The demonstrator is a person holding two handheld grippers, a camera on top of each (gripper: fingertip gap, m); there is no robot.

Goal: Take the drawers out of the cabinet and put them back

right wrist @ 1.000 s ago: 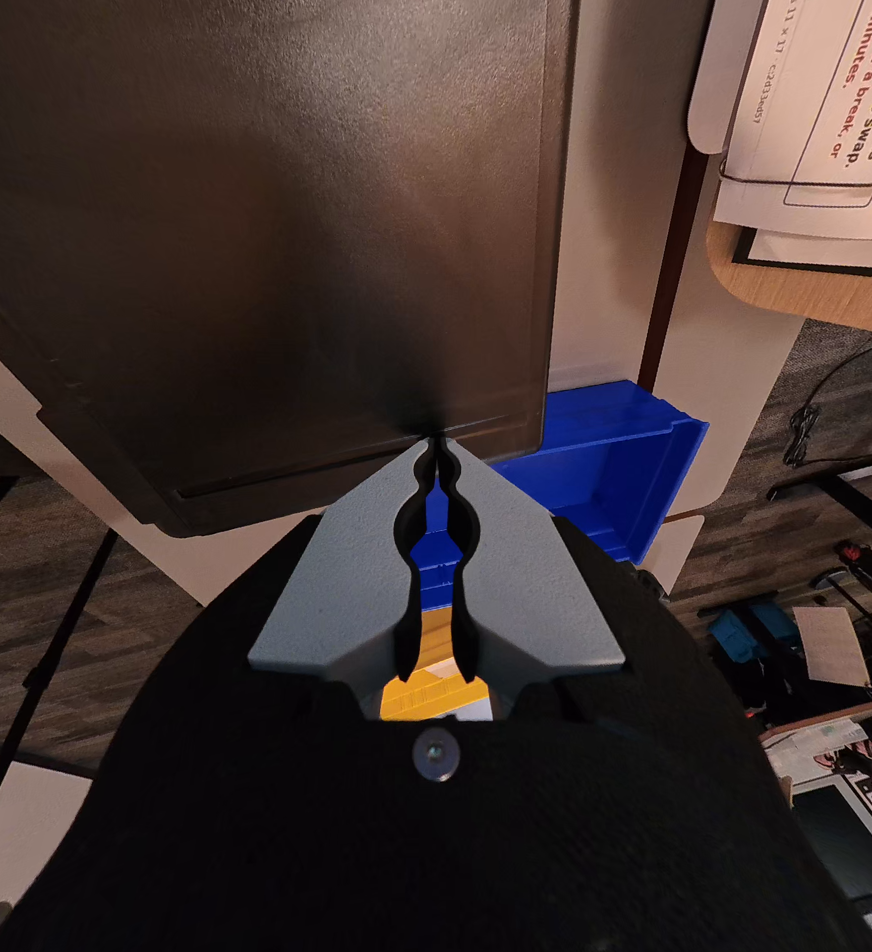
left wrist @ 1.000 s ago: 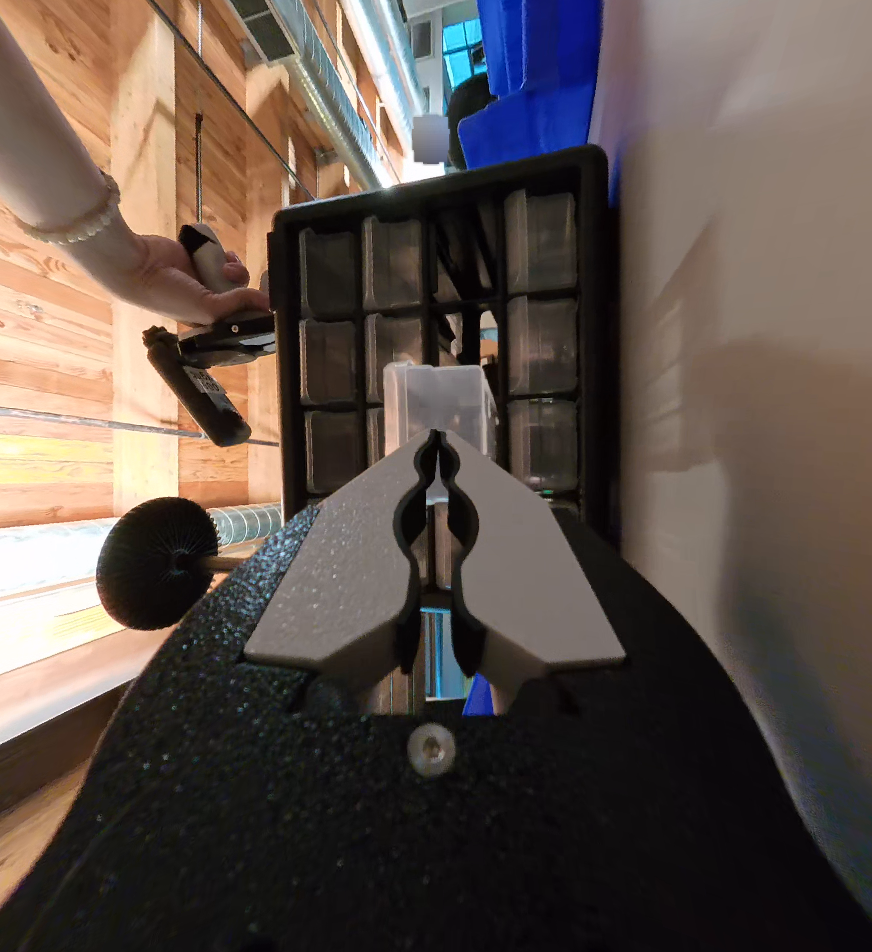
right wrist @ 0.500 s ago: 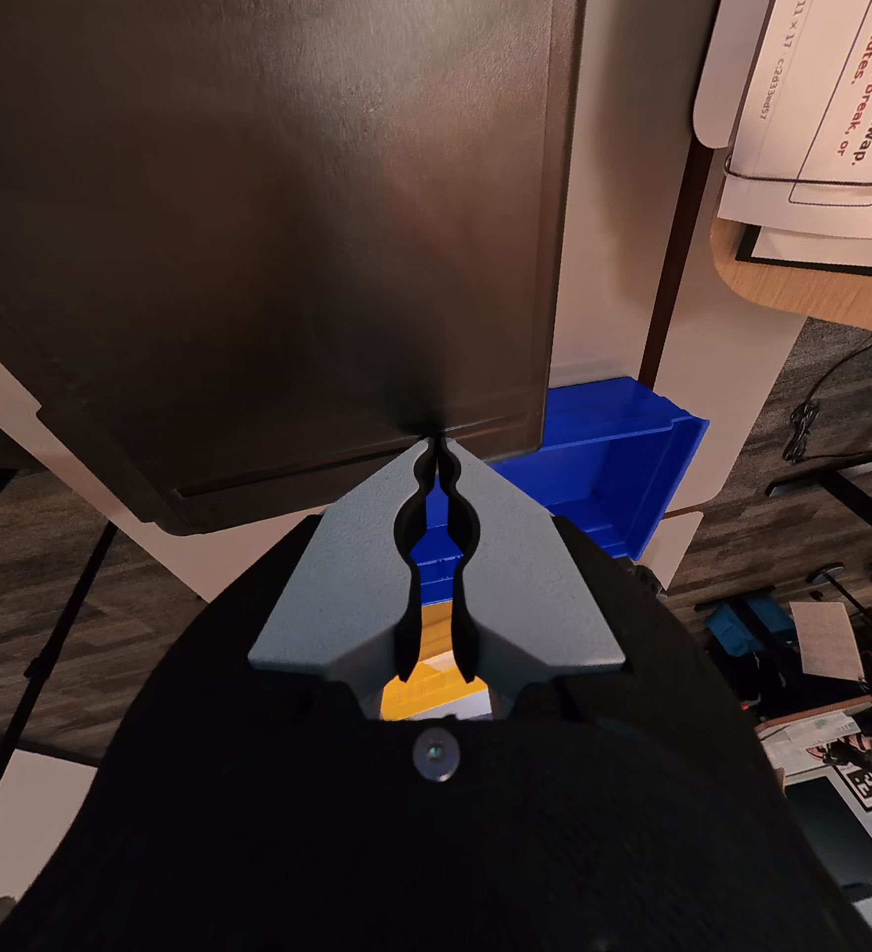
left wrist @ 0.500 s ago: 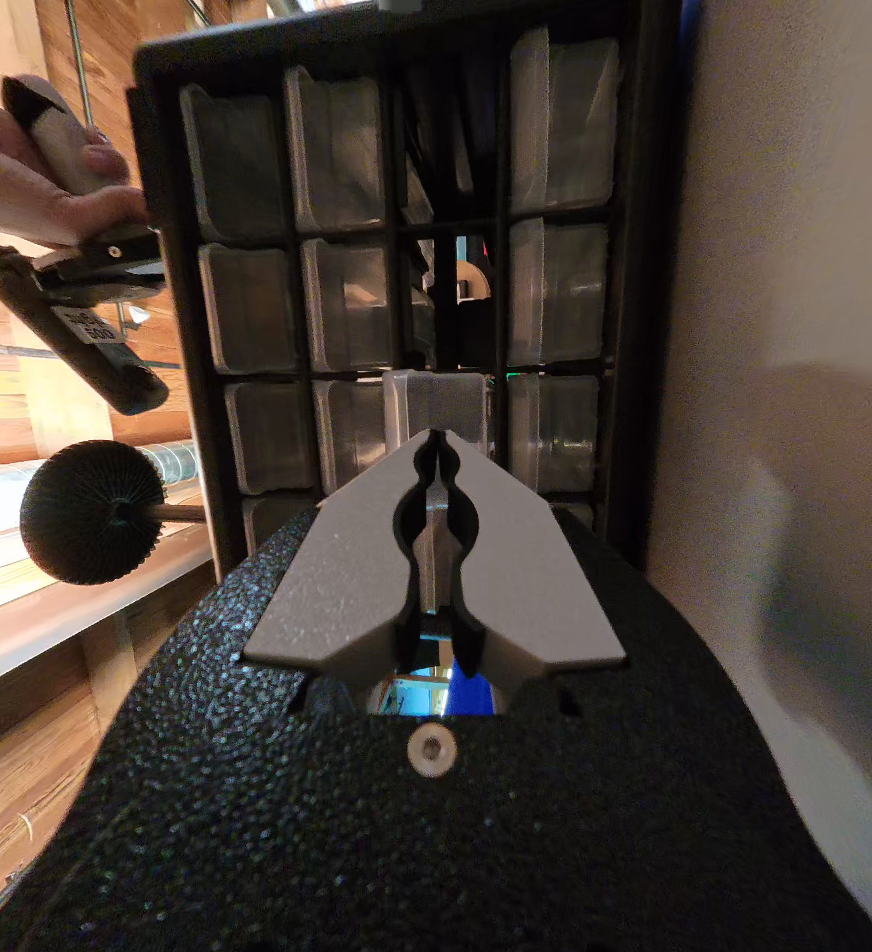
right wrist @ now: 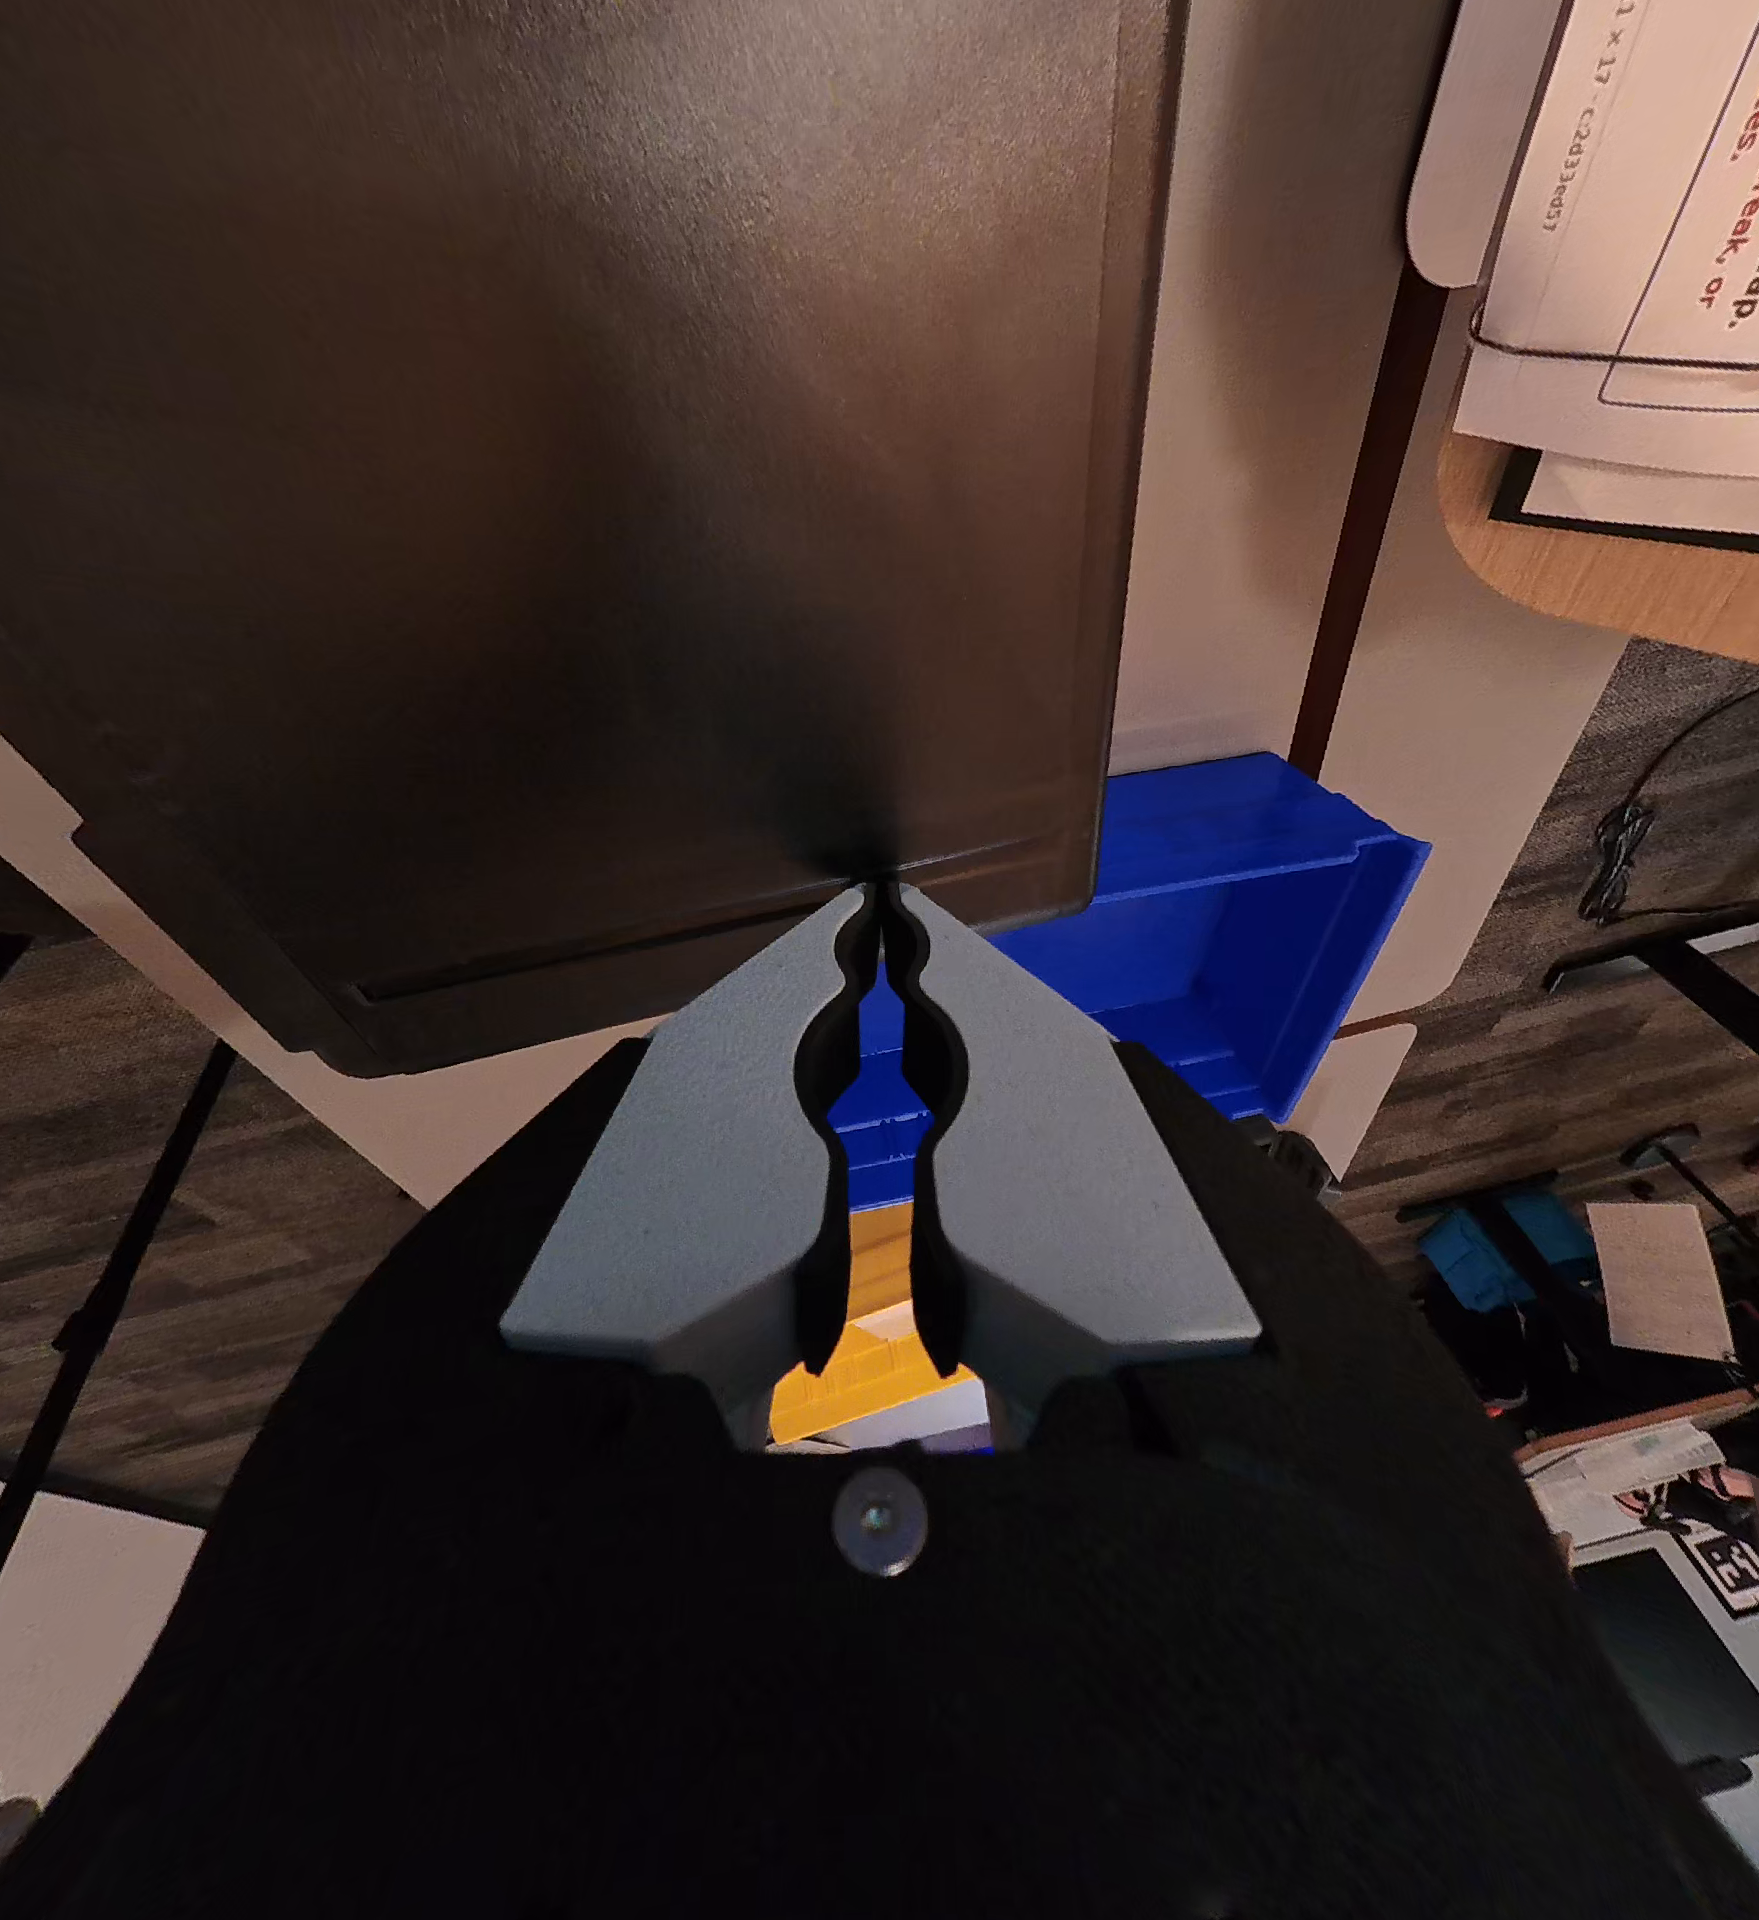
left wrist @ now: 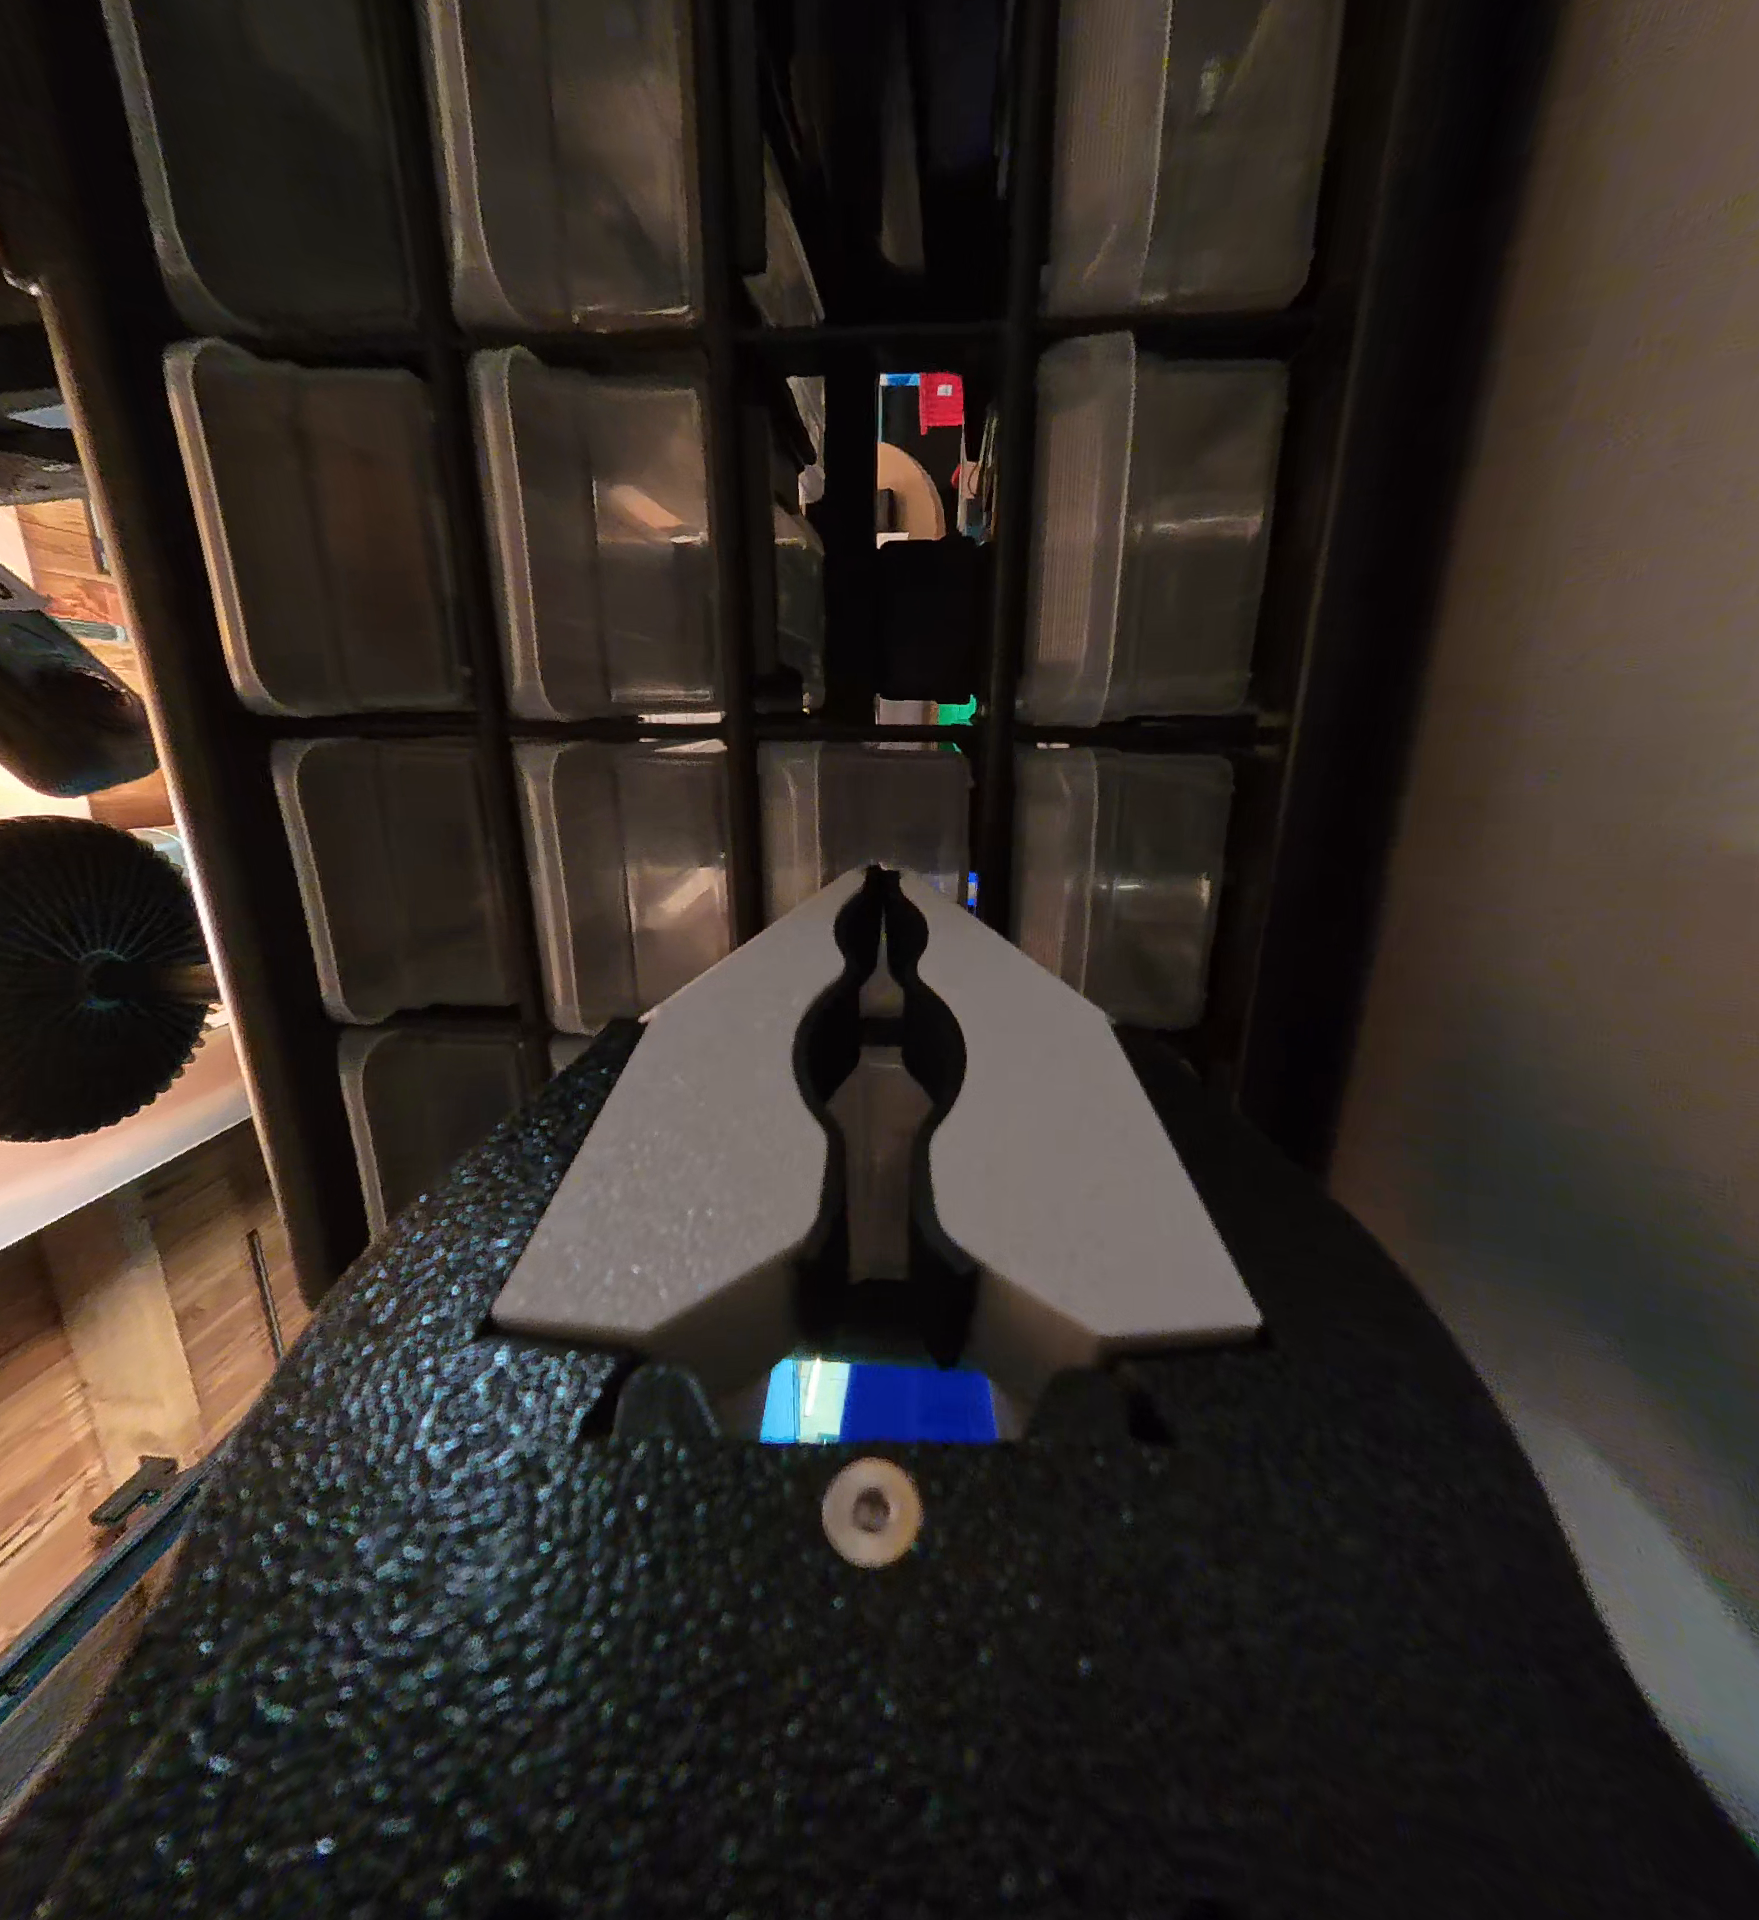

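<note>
1. Far left of the left wrist view there's a black ribbed disc (left wrist: pixel 44 977) and the edge of the other handheld rig; neither is in my way.
2. Next over is the black cabinet (left wrist: pixel 189 727), its grid mostly filled with clear drawers. Two slots in the third column, further up, look empty, and I can see right through one of them.
3. My left gripper (left wrist: pixel 880 883) has its jaws pinched together on the front tab of one clear drawer (left wrist: pixel 859 810), which sits in its slot in that third column. From here it looks nearly flush with its neighbours, so I reckon I'm finishing the push-in.
4. To do it well, I'd push straight along the slot with no twisting and stop once the front lines up with the drawers beside it. Only then would I let go.
5. In the right wrist view, the right gripper (right wrist: pixel 880 894) has its tips together and pressed against the cabinet's flat dark outer panel (right wrist: pixel 542 416). It isn't gripping anything; I think it's just bracing the box.
6. A blue bin (right wrist: pixel 1249 935) sits just beyond the panel on the right, with a pale wall (left wrist: pixel 1633 520) alongside.
</note>
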